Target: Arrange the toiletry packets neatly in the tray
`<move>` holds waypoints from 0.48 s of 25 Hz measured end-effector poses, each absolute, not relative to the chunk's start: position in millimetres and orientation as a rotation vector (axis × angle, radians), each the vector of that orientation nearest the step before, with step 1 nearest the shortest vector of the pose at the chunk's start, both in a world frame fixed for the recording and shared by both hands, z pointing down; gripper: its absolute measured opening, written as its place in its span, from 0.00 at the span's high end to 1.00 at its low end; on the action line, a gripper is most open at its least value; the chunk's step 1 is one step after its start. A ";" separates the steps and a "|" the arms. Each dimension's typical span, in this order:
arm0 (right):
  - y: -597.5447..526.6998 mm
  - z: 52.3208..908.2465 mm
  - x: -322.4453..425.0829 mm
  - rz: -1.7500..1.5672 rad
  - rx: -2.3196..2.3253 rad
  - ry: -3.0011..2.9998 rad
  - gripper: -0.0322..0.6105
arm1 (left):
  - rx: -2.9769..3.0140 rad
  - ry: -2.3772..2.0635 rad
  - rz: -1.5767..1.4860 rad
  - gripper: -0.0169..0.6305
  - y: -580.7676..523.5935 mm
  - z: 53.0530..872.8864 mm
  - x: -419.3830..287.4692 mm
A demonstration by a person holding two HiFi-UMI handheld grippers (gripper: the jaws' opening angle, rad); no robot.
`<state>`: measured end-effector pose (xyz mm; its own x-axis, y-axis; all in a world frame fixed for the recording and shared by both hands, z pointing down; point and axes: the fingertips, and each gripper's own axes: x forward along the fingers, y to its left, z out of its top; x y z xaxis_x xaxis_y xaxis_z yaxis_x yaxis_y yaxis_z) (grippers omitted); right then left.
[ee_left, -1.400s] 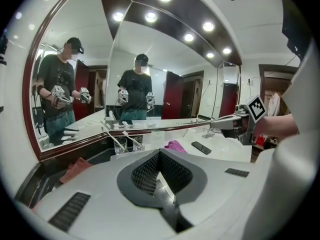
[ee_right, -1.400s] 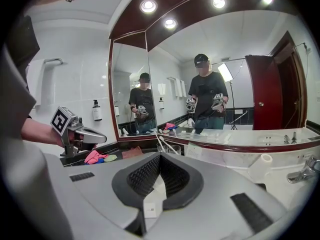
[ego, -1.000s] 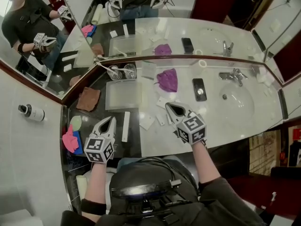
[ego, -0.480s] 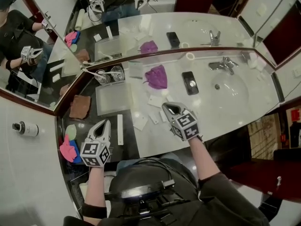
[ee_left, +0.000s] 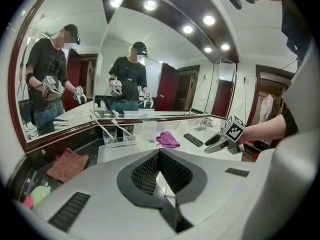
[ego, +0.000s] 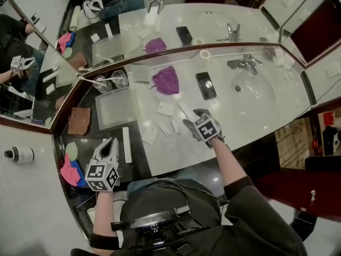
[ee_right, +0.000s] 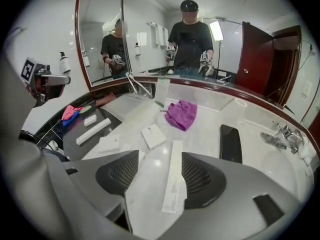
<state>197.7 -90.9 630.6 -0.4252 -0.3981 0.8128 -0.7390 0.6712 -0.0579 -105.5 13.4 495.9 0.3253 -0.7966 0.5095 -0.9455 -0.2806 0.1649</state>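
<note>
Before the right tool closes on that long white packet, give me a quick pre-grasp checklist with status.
1. Opening of the right tool: ok. Its jaws have just been opening, and the long white packet lies between them, not yet gripped.
2. Packet centred: not ok. It lies nearer one jaw.
3. Tool low enough to pinch the flat packet: cannot tell.
4. Neighbours clear: ok. The square packet and the phone lie outside the jaws.
5. Room in the tray: ok. It looks bare.
6. Clearance from the left tool: ok. It is shut, empty and well off to the side.
</note>
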 end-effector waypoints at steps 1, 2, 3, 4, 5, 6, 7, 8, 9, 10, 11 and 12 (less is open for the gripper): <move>-94.7 641.6 203.4 0.530 0.865 -2.030 0.48 | 2.160 -1.531 0.464 0.97 13.2 497.7 -103.8; -97.7 652.3 208.7 0.536 0.852 -2.000 0.45 | 2.159 -1.527 0.469 0.97 13.0 499.5 -101.9; -99.6 662.2 213.5 0.546 0.839 -1.970 0.44 | 2.158 -1.523 0.474 0.97 13.0 501.4 -100.0; -100.9 670.5 217.9 0.556 0.829 -1.942 0.44 | 2.156 -1.519 0.479 0.97 13.1 503.3 -98.3; -102.1 677.1 221.5 0.564 0.822 -1.919 0.44 | 2.154 -1.517 0.484 0.97 13.2 504.9 -96.8; -103.3 682.1 224.0 0.570 0.816 -1.903 0.44 | 2.151 -1.516 0.487 0.97 13.1 506.1 -95.7; -104.4 685.9 225.3 0.573 0.807 -1.892 0.45 | 2.148 -1.516 0.489 0.97 12.7 506.9 -94.7; -105.5 688.7 225.7 0.573 0.797 -1.885 0.45 | 2.145 -1.516 0.490 0.97 12.1 507.4 -94.0; -106.3 691.0 225.4 0.571 0.785 -1.881 0.45 | 2.142 -1.516 0.491 0.97 11.5 507.8 -93.3; -107.0 693.3 224.8 0.566 0.773 -1.880 0.45 | 2.139 -1.517 0.492 0.97 11.0 508.3 -92.9; -107.6 695.7 224.3 0.560 0.763 -1.877 0.45 | 2.136 -1.518 0.494 0.97 10.6 509.1 -92.7; -108.4 698.3 223.8 0.557 0.755 -1.875 0.45 | 2.133 -1.519 0.496 0.97 10.2 510.0 -92.5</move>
